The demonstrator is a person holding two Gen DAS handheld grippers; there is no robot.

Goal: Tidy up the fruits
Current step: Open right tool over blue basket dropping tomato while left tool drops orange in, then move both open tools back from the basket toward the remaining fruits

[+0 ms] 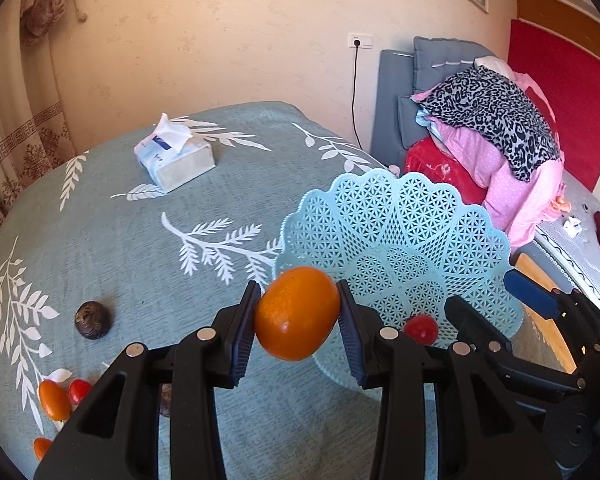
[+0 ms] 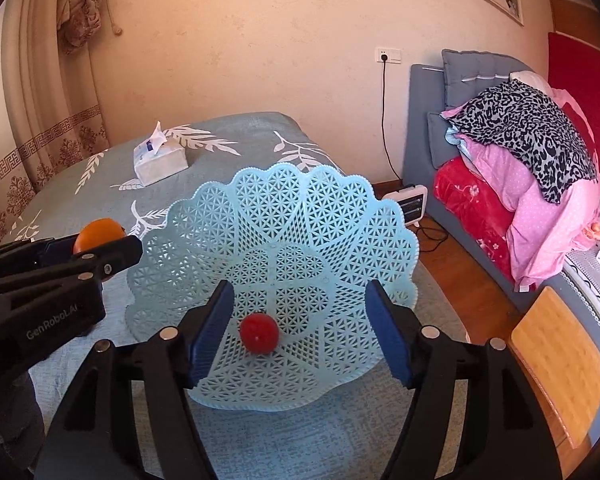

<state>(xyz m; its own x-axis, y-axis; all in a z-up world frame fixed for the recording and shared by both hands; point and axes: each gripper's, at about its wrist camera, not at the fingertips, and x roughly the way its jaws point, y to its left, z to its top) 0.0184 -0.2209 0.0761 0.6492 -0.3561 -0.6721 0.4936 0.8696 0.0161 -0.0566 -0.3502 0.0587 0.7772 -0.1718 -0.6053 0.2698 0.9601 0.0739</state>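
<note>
My left gripper [image 1: 298,316]: jaws clamped on one orange [image 1: 297,313]. My right gripper [image 2: 300,332]: jaws apart, over blue basket [image 2: 324,216] holding one red fruit [image 2: 259,333].

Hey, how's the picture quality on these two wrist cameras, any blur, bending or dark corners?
Left wrist view: fisheye bends the table edge, corners go black, the orange in the left gripper is sharp, warm even light. Right wrist view: same bending and dark corners, the wooden chair seat at right is smeared, the red fruit in the blue basket stays fairly crisp.
</note>
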